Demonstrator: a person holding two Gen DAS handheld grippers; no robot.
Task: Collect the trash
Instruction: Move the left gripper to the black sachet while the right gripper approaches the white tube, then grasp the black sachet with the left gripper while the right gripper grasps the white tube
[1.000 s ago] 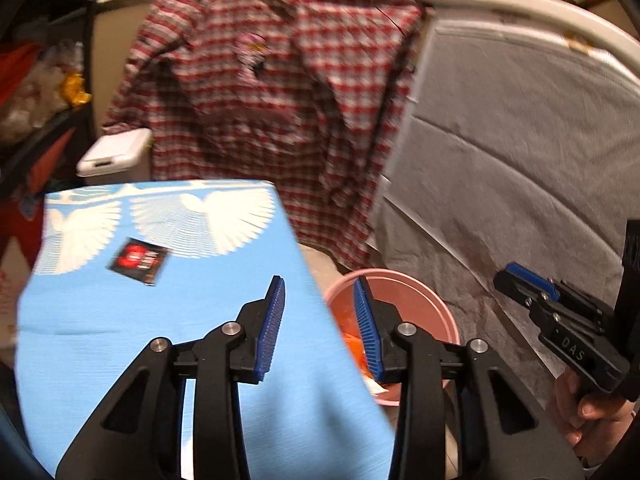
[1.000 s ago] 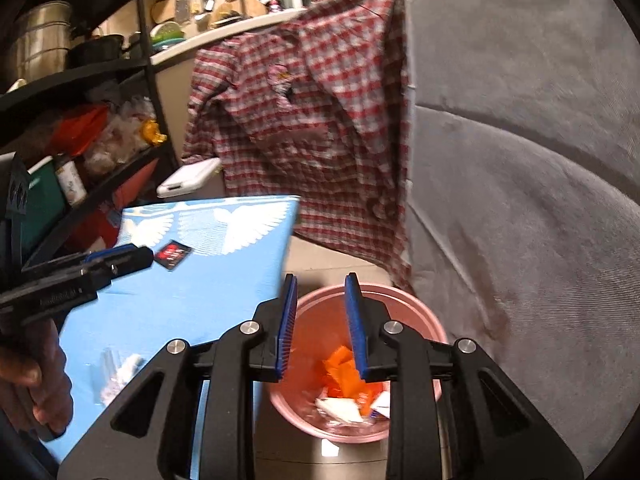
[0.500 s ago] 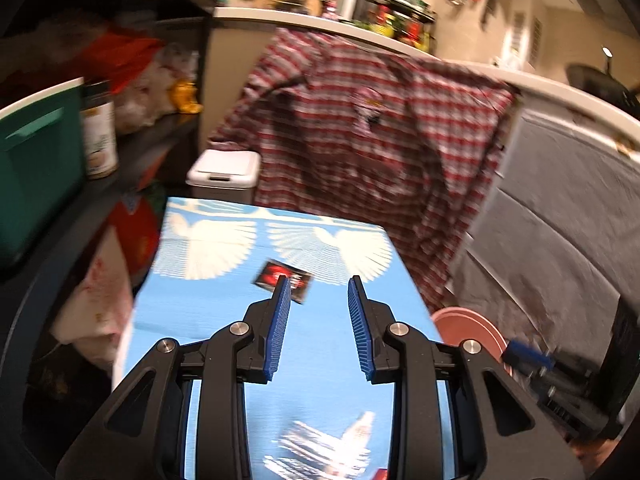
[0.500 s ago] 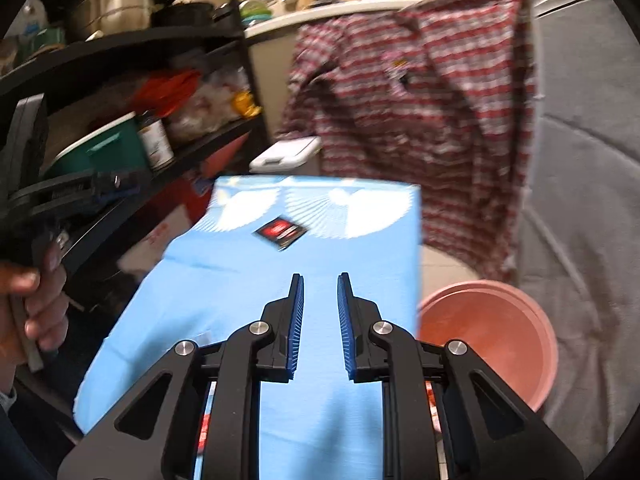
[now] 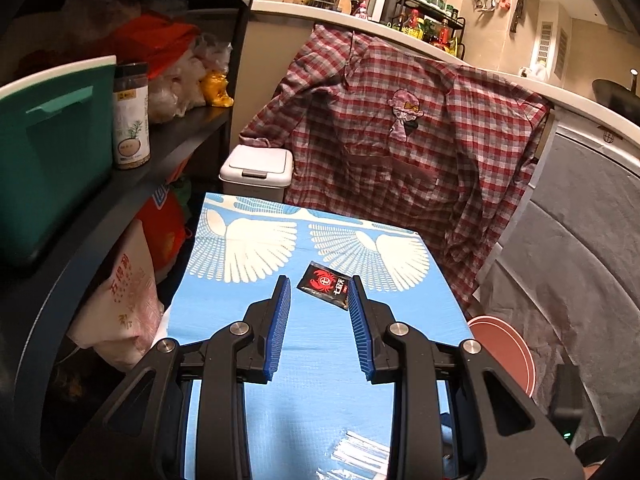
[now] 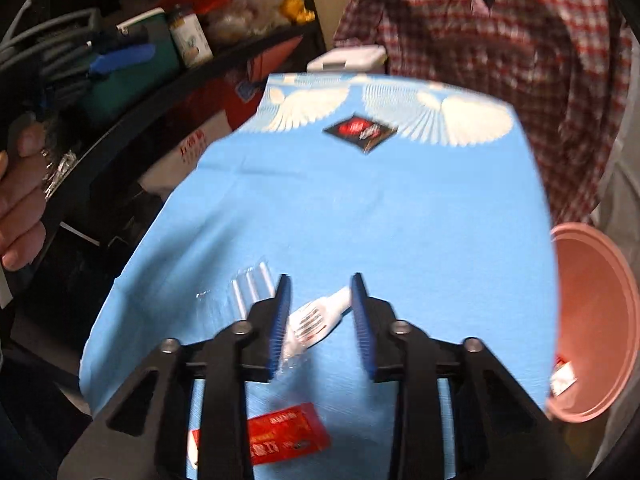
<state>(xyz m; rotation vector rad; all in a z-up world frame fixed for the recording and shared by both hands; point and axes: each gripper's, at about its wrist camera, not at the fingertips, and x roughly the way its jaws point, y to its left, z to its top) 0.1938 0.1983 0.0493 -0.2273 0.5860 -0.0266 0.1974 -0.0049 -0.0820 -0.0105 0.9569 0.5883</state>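
On the far left a black shelf (image 5: 168, 148) is seen, loaded with a green bin (image 5: 52, 152), a jar (image 5: 131, 116) and bags. A white lidded bin (image 5: 256, 172) stands on the floor beyond the table (image 5: 320, 344), which is covered in blue cloth with a white fan pattern. In the right wrist view a hand (image 6: 18, 208) is noted at the left edge. The left gripper (image 5: 319, 292) is held above the table with its fingers spread and nothing between them; a black sachet (image 5: 325, 285) with a red emblem lies flat on the cloth just beyond the tips. The right gripper (image 6: 319, 290) is angled down over the near part of the table; its jaws have just been opening and are parted, with a white plastic-wrapped piece (image 6: 316, 320) lying on the cloth between them, not pinched. A clear wrapper (image 6: 250, 284) lies just left of that piece, and a red sachet (image 6: 280, 434) lies nearer, below the gripper body. A plaid shirt (image 5: 400, 152) hangs over the counter edge behind the table. At the right, beside the table on the floor, a pink basin (image 6: 596, 320) is recorded, with scraps visible inside at its near edge.
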